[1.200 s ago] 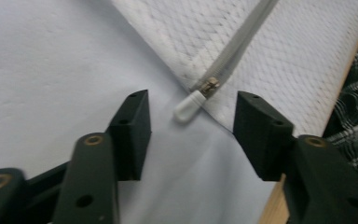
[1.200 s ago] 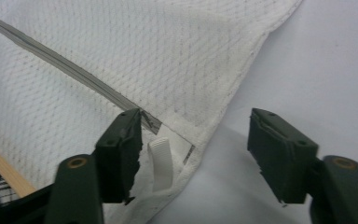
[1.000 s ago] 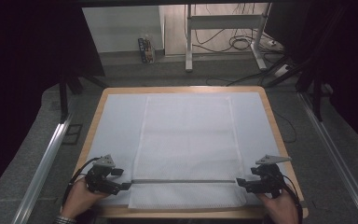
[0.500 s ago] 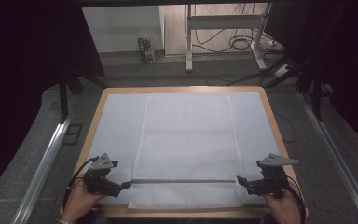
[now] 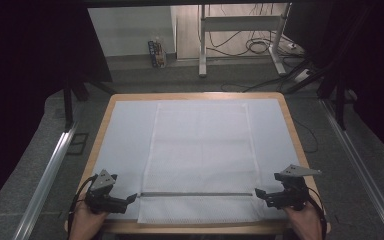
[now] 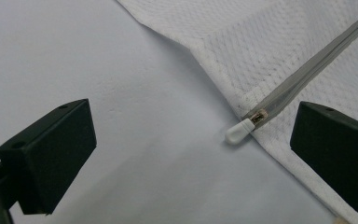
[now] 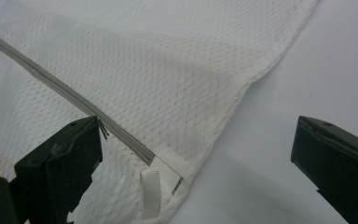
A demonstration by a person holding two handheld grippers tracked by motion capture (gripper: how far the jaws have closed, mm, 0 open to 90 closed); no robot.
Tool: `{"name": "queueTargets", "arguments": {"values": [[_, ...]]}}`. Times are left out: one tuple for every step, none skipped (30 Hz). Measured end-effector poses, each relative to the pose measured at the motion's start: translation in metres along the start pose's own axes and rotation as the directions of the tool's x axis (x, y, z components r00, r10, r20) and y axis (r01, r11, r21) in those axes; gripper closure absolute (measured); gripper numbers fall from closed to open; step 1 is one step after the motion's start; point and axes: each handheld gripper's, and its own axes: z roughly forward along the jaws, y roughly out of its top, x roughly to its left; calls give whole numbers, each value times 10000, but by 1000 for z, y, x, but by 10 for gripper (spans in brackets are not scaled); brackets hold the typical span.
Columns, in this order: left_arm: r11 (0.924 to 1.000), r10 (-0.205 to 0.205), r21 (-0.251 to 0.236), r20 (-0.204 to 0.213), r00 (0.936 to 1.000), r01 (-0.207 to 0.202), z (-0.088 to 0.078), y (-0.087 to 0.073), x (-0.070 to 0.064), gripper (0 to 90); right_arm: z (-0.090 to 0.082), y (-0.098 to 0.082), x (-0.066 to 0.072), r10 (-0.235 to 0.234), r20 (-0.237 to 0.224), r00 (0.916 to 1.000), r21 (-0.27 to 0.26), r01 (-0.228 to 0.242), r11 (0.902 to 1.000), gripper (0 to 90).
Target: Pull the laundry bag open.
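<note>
Since a moment ago both grippers have drawn slightly outward, away from the ends of the zipper. A white mesh laundry bag lies flat in the middle of a wooden worktop covered with a pale sheet. A grey zipper runs across the bag near the edge closest to the person. The left gripper, held in the person's left hand, sits just beside the zipper's left end, its fingers wide apart and holding nothing. In the left gripper view, a small white zipper pull pokes off the bag's edge onto the sheet between the fingers. The right gripper, in the right hand, sits just off the bag's right edge, its fingers also spread and empty. In the right gripper view, a short white ribbon loop lies at the zipper's end.
</note>
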Motion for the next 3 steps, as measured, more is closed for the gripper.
{"name": "queueTargets", "arguments": {"values": [[10000, 8, -17, -36, 10000, -8, 0, 0, 0, 0, 1, 0, 0, -34, -2, 10000, 44, 34, 10000, 16], [10000, 32, -41, -67, 10000, -32, 0, 0, 0, 0, 2, 0, 1, -71, 2, 10000, 111, 71, 9999, 13], [10000, 62, -58, -105, 9999, -63, 0, 0, 0, 0, 2, 0, 1, -117, -9, 9999, 135, 117, 9998, 10]]}}
